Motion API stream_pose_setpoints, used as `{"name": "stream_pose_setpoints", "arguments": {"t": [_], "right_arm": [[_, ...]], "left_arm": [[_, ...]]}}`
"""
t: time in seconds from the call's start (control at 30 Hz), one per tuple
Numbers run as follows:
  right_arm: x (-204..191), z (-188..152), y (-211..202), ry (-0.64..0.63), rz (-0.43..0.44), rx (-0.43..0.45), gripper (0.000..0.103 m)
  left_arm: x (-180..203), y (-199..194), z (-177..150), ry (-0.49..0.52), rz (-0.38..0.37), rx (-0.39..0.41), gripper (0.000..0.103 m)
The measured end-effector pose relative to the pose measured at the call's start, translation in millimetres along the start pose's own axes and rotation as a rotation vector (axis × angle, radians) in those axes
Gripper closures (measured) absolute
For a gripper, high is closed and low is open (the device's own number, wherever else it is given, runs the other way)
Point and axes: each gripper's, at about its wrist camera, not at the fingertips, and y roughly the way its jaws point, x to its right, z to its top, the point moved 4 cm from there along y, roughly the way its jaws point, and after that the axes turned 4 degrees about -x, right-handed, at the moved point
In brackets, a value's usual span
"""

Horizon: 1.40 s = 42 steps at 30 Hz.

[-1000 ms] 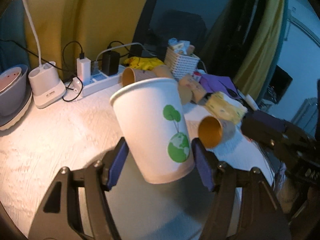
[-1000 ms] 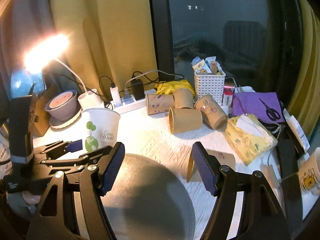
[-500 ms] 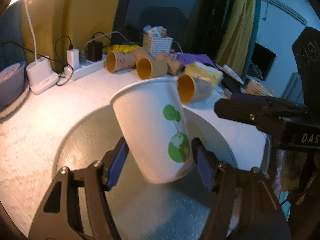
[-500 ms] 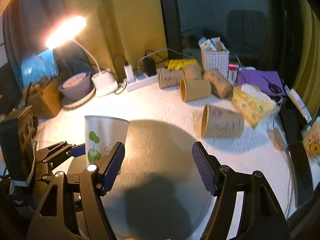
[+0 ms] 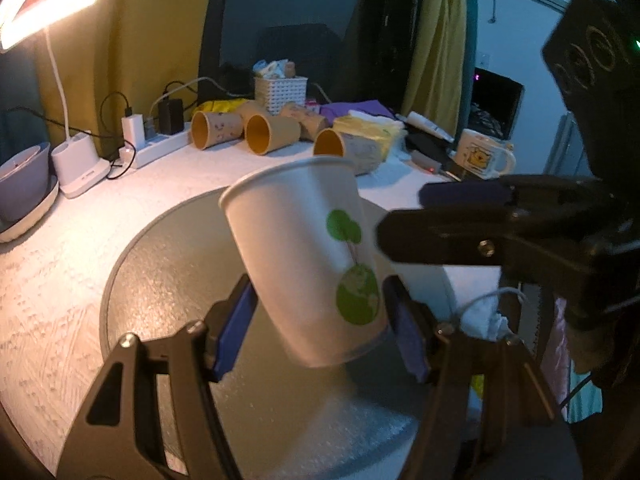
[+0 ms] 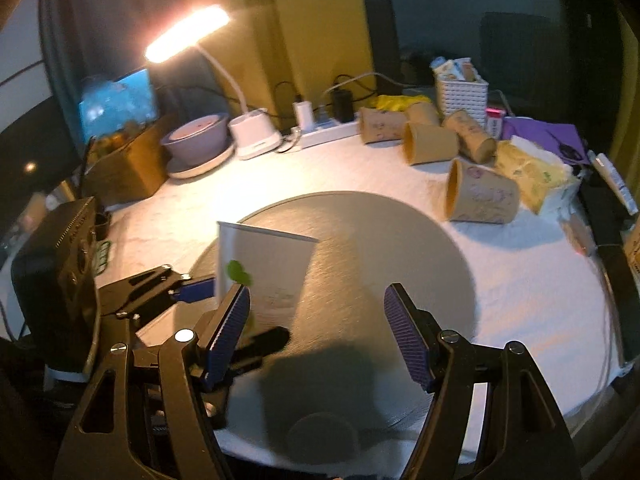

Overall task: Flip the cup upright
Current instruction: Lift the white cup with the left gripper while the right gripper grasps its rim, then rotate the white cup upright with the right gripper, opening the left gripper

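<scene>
My left gripper [image 5: 320, 326] is shut on a white paper cup [image 5: 304, 256] with a green tree and globe print. The cup is mouth up, slightly tilted, just above a round grey mat [image 5: 168, 264]. In the right wrist view the same cup [image 6: 264, 264] stands in the left gripper [image 6: 224, 308] over the mat [image 6: 380, 248]. My right gripper [image 6: 320, 334] is open and empty above the near part of the mat. It also shows at the right of the left wrist view [image 5: 460, 216].
Several brown paper cups [image 6: 480, 198] lie on their sides at the back right. Further back stand a white basket [image 6: 462, 92], a power strip [image 6: 324, 134], a lamp base [image 6: 254, 136] and a grey bowl [image 6: 196, 138]. A yellow tissue pack [image 6: 532, 170] lies right.
The left gripper has carried the cup back from the power strip to over the grey mat. The right gripper has risen and pulled back, and now shows close beside the cup.
</scene>
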Motion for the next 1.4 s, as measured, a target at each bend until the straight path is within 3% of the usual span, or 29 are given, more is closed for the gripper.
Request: {"name": "stream_pose_setpoints", "arguments": {"t": [0.27,0.4,0.83,1.3,1.4], "right_arm": [[-19.6,-8.6,-9.1,0.022,0.117,-0.008,0.030],[-27.3,-16.9,-10.1,0.006,0.096,-0.016,0.027],[-37.5,-23.6,-32.8,0.077,0.228,0.004,0.027],[-39.7,-22.7,-37.4,0.062,0.231,0.003,0.033],[-35.3,-22.2,-33.5,0.068,0.221,0.001,0.033]], "left_arm": [[17.7,-24.8,-13.2,0.052,-0.021,0.062,0.037],[25.1,-36.1,-18.5,0.073,-0.048,0.083,0.037],[60.9,-74.9,-29.8,0.190,-0.056,0.183,0.037],[62.1,-67.1,-32.1,0.190,-0.067,0.150,0.036],[59.5,-59.3,-33.6,0.178,-0.073,0.119,0.028]]}}
